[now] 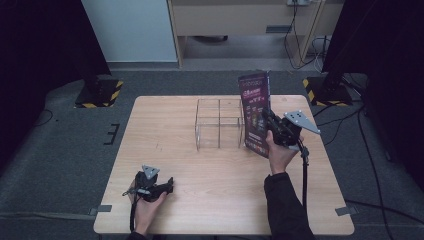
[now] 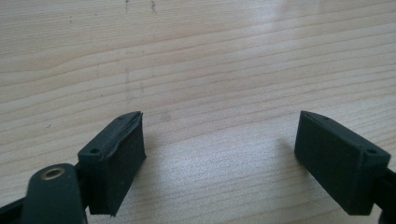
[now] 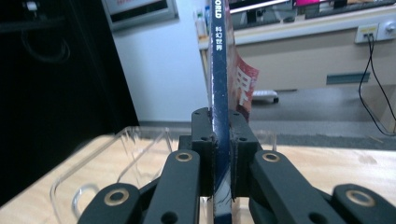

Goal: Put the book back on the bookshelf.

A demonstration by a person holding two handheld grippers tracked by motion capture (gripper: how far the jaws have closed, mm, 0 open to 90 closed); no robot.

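Note:
A thin magazine (image 1: pixel 256 114) with a dark purple cover stands upright above the table, just right of a clear plastic organizer (image 1: pixel 219 124). My right gripper (image 1: pixel 270 121) is shut on the magazine's spine edge; in the right gripper view the dark blue spine (image 3: pixel 219 93) runs up between the two pads, which press on it from both sides. The organizer (image 3: pixel 116 158) lies ahead and to the left there. My left gripper (image 1: pixel 169 184) rests low near the table's front left, held by a hand. Its fingers (image 2: pixel 116 158) stand wide apart over bare wood with nothing between them.
The wooden table (image 1: pixel 165 150) has its front edge close to both forearms. Black stands with yellow-striped bases (image 1: pixel 97 92) sit on the floor behind the table at left and right. A cable (image 1: pixel 304 175) trails from the right gripper.

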